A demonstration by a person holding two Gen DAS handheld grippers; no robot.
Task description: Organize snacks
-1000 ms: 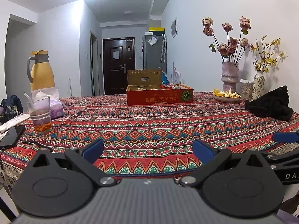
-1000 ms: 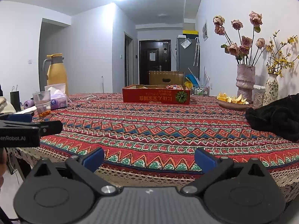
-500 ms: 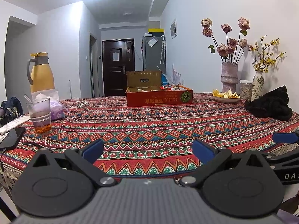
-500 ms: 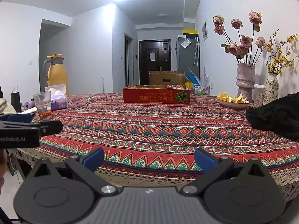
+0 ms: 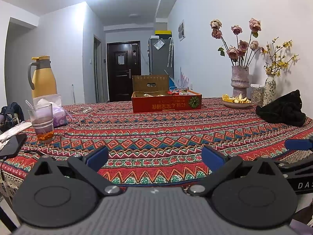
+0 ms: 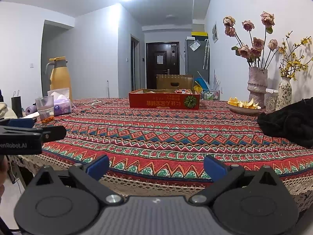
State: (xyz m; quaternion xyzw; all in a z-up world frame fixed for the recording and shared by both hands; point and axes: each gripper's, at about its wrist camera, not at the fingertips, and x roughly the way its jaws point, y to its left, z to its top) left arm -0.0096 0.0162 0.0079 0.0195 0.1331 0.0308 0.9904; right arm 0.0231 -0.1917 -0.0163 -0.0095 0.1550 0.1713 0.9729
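Two handheld grippers — the left gripper (image 5: 154, 154) and the right gripper (image 6: 156, 166) — hover at the near edge of a patterned table (image 5: 156, 137), both with jaws wide apart and empty. The red snack box (image 5: 166, 101) sits at the far side, wrapped snacks (image 5: 177, 92) inside — well apart from both.

Right tongs (image 6: 156, 166) spread wide at table edge (image 6: 176, 184), red snack box (image 6: 164, 99) far across patterned cloth (image 6: 166, 137)
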